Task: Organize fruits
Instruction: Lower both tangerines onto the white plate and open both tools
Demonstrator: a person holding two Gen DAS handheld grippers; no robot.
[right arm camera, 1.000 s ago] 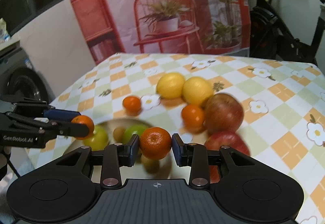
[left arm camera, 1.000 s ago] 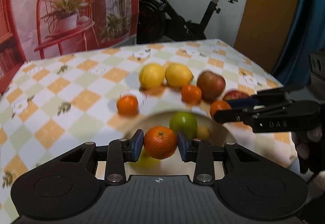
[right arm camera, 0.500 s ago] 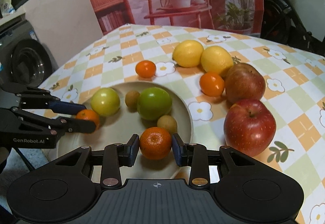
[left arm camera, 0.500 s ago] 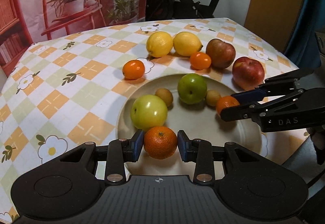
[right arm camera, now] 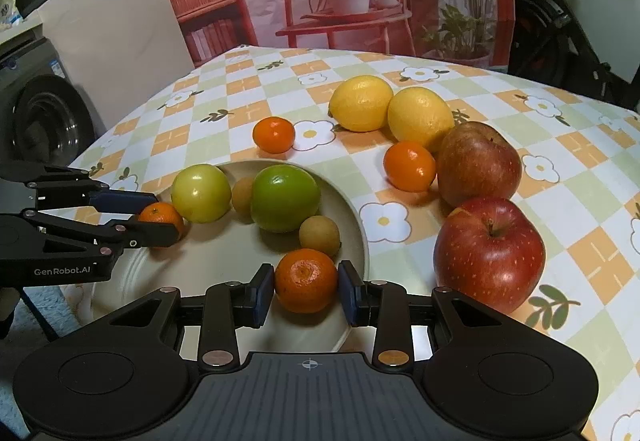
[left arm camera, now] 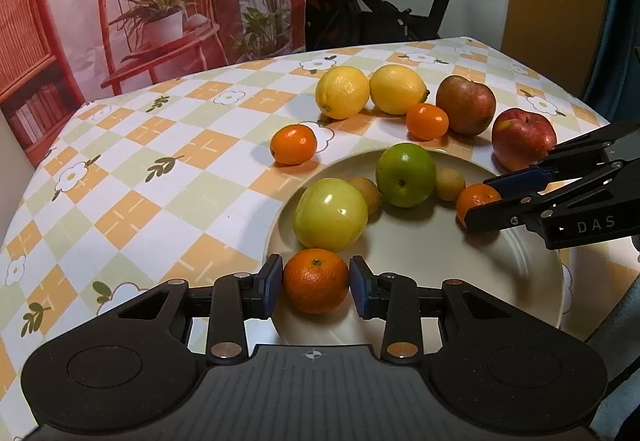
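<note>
My left gripper [left arm camera: 316, 286] is shut on a mandarin [left arm camera: 316, 280], low over the near left rim of the beige plate [left arm camera: 440, 273]. My right gripper [right arm camera: 306, 288] is shut on another mandarin [right arm camera: 306, 280], low over the plate's [right arm camera: 224, 257] right side. Each gripper also shows in the other's view, the right gripper [left arm camera: 486, 203] and the left gripper [right arm camera: 160, 215]. On the plate lie a yellow-green apple [left arm camera: 330, 214], a green apple [left arm camera: 405, 175] and two small brown fruits [left arm camera: 450, 184].
On the checkered tablecloth behind the plate lie two lemons [left arm camera: 342, 92], two loose mandarins [left arm camera: 293, 144] and two red apples [left arm camera: 523, 139]. An exercise bike [left arm camera: 380, 13] and a printed backdrop stand beyond the table. The table edge drops off at my near side.
Both grippers, each still holding its mandarin, have come down from above the table to just over the plate.
</note>
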